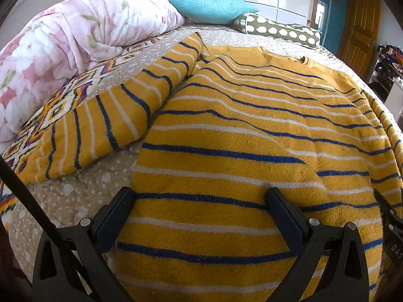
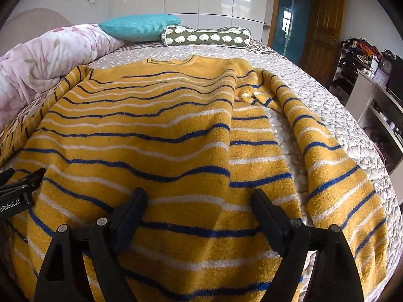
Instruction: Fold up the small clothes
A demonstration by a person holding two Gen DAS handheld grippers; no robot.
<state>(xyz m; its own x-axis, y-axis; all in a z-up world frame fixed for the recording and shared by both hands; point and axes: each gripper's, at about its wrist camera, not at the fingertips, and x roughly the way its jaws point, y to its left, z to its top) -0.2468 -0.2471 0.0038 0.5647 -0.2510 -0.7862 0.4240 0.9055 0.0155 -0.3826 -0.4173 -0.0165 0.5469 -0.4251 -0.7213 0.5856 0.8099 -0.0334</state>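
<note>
A yellow sweater with blue and white stripes [image 1: 239, 136] lies flat on the bed, neck at the far end, hem toward me. Its left sleeve [image 1: 105, 120] stretches out to the left. In the right wrist view the sweater [image 2: 141, 136] fills the middle and its right sleeve [image 2: 327, 156] runs down the right side. My left gripper [image 1: 199, 196] is open, jaws wide apart, just above the sweater's lower left part. My right gripper [image 2: 199, 196] is open, jaws wide apart, over the lower right part. Neither holds cloth.
The bed has a beige dotted quilt [image 1: 75, 193]. A pink floral duvet [image 1: 75, 35] is bunched at the left. A turquoise pillow [image 1: 211, 7] and an olive patterned bolster [image 1: 279, 29] lie at the far end. A wooden door [image 2: 322, 22] and shelves [image 2: 372, 95] stand to the right.
</note>
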